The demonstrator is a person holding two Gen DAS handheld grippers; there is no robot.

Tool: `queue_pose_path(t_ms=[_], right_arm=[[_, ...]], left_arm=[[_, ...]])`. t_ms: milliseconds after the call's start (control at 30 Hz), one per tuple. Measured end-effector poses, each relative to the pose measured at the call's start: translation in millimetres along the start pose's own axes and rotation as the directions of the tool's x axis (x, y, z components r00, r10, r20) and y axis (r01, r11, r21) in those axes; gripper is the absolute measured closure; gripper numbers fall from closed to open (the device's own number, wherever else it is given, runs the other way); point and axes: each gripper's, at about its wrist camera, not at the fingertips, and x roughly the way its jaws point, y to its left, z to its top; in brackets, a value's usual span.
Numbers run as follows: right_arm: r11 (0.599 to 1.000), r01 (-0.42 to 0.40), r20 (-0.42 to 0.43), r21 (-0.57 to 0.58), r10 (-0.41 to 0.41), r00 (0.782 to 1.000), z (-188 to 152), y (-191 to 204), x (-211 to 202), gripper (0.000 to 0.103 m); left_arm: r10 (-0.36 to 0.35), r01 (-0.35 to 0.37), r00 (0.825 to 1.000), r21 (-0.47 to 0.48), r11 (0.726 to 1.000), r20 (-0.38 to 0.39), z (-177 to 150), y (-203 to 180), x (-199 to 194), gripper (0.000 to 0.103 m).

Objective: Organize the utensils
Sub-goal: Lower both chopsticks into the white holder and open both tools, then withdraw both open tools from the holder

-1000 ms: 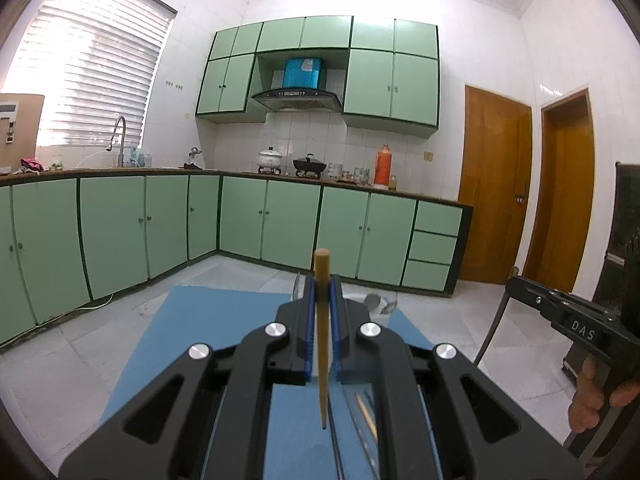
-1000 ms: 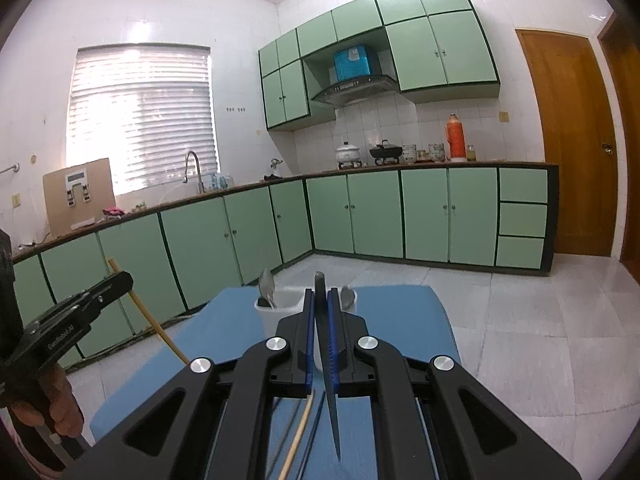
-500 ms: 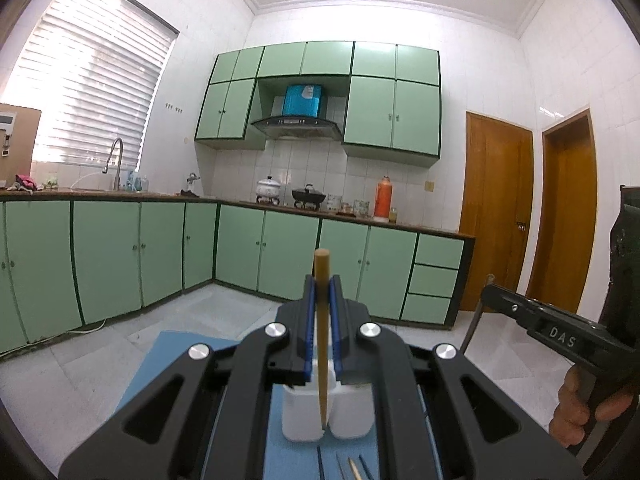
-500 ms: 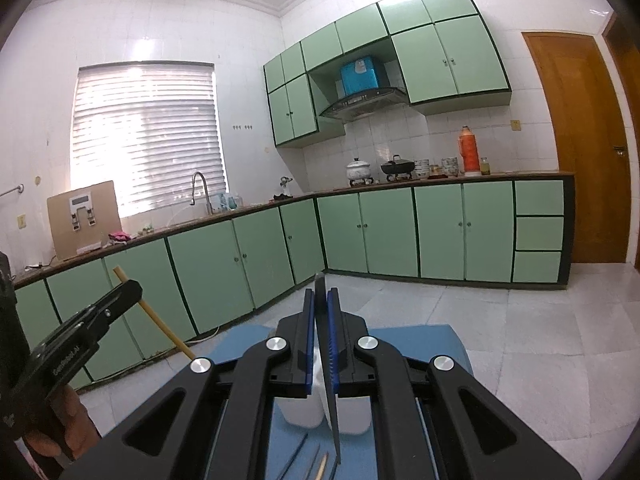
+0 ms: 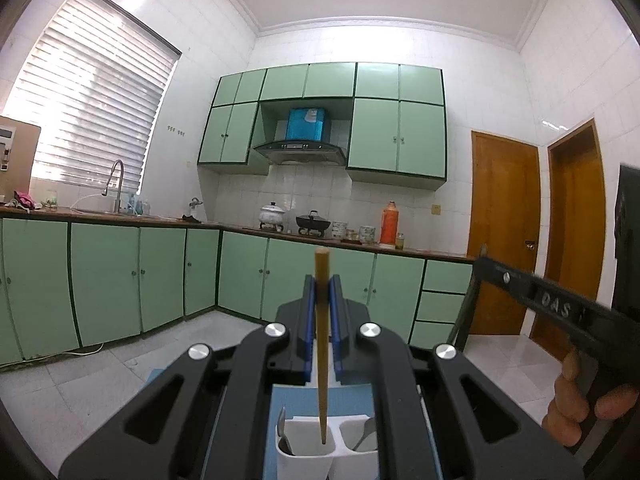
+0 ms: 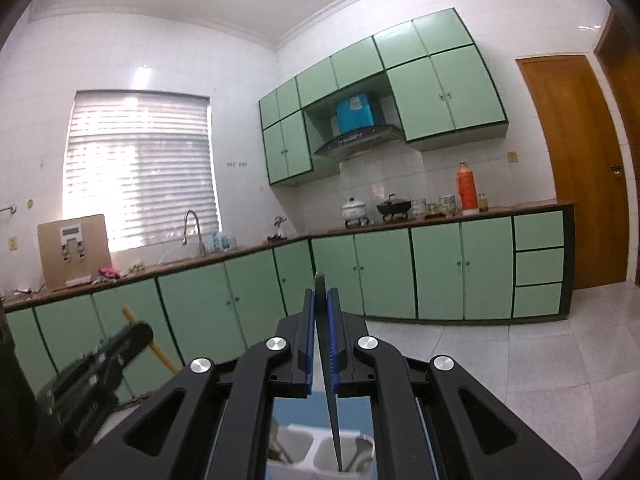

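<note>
I find the wooden chopstick [image 5: 322,344] clamped upright between the blue pads of my left gripper [image 5: 322,300], its top standing above the fingertips and its lower tip hanging in line with the left compartment of the white utensil holder [image 5: 306,458]; whether the tip is inside or just above the rim I cannot tell. A spoon [image 5: 282,432] leans in that same compartment and another utensil [image 5: 366,436] sits in the right one. My right gripper [image 6: 321,316] is clenched on a dark, flat, blade-like utensil [image 6: 331,396], held vertical with its narrow tip pointing down over the right compartment of the holder. The holder stands on a blue mat [image 5: 352,400]. From the left camera, the right tool and the hand [image 5: 576,404] holding it appear at the edge. Behind are green cabinets [image 5: 160,276] and a wooden door [image 5: 500,240].
</note>
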Motion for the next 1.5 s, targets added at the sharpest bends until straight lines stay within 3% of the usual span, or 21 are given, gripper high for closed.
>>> queue_pose_path(t_ms=[167,533,833,1167,1233,1300,1400,1500], right_arm=[[1.0,0.026,-0.003,0.001,-0.026,1.0,-10.6,-6.2,30.1,0.097],[0.998,0.025,-0.153,0.053,-0.017,0.988,-65.5,-25.4,78.7,0.097],[0.997,0.025,-0.249,0.073,-0.006,0.969,-104.6,-27.5,90.9,0.097],[0.993,0.076,-0.248,0.086,-0.052,0.967,-107.1,-40.1,83.6,0.094],[0.992,0.095,-0.253,0.086,-0.071,0.965,-107.0,-44.3,83.5,0.093],[0.991,0.108,-0.257,0.085,-0.082,0.963,-107.8,-48.0,81.5,0.088],[0.988,0.133,-0.248,0.082,-0.109,0.963,-107.9,-51.7,75.6,0.062],[0.985,0.156,-0.23,0.075,-0.135,0.964,-108.5,-54.4,65.4,0.05]], left_arm=[[0.023,-0.023,0.999,0.004,1.0,-0.031,-14.9,5.3,26.3,0.097],[0.061,-0.063,0.988,-0.008,0.998,-0.14,-51.0,27.9,76.9,0.097],[0.079,-0.083,0.969,-0.011,0.996,-0.234,-77.3,46.5,89.8,0.097],[0.102,-0.112,0.952,-0.018,0.994,-0.289,-92.3,61.4,91.4,0.095],[0.102,-0.114,0.95,-0.022,0.993,-0.294,-92.5,64.9,89.5,0.093],[0.106,-0.12,0.949,-0.03,0.992,-0.296,-92.2,68.6,85.8,0.078],[0.111,-0.131,0.951,-0.051,0.99,-0.288,-90.2,75.2,77.7,0.056],[0.115,-0.136,0.954,-0.055,0.989,-0.277,-88.1,78.1,68.8,0.045]])
